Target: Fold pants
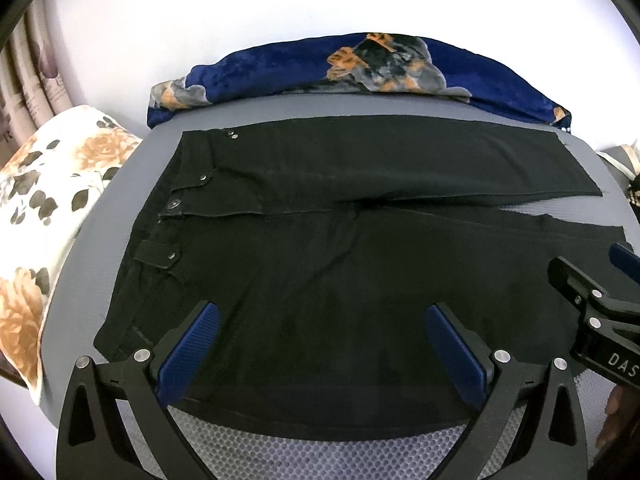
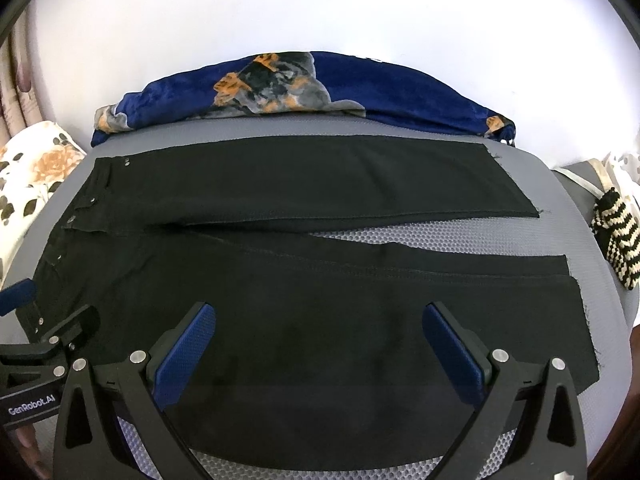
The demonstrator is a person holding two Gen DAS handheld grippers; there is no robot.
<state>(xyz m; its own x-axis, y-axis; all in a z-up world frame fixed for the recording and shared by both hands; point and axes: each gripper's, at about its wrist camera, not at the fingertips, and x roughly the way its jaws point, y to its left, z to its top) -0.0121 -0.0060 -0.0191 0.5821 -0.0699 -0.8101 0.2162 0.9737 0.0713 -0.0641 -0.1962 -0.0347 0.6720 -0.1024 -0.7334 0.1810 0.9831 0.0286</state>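
Observation:
Black pants point(image 1: 340, 240) lie flat on a grey mesh surface point(image 1: 320, 456), waistband to the left, both legs running right. They also show in the right wrist view point(image 2: 320, 300). My left gripper point(image 1: 320, 336) is open above the near leg close to the waist. My right gripper point(image 2: 318, 336) is open above the near leg further toward the hems. Each gripper shows at the edge of the other's view: the right one point(image 1: 592, 300), the left one point(image 2: 52, 340). Neither holds cloth.
A blue velvet blanket point(image 1: 360, 68) lies bunched along the far edge. A floral pillow point(image 1: 44, 208) sits at the left. A black-and-cream knitted item point(image 2: 616, 236) lies at the right. A white wall is behind.

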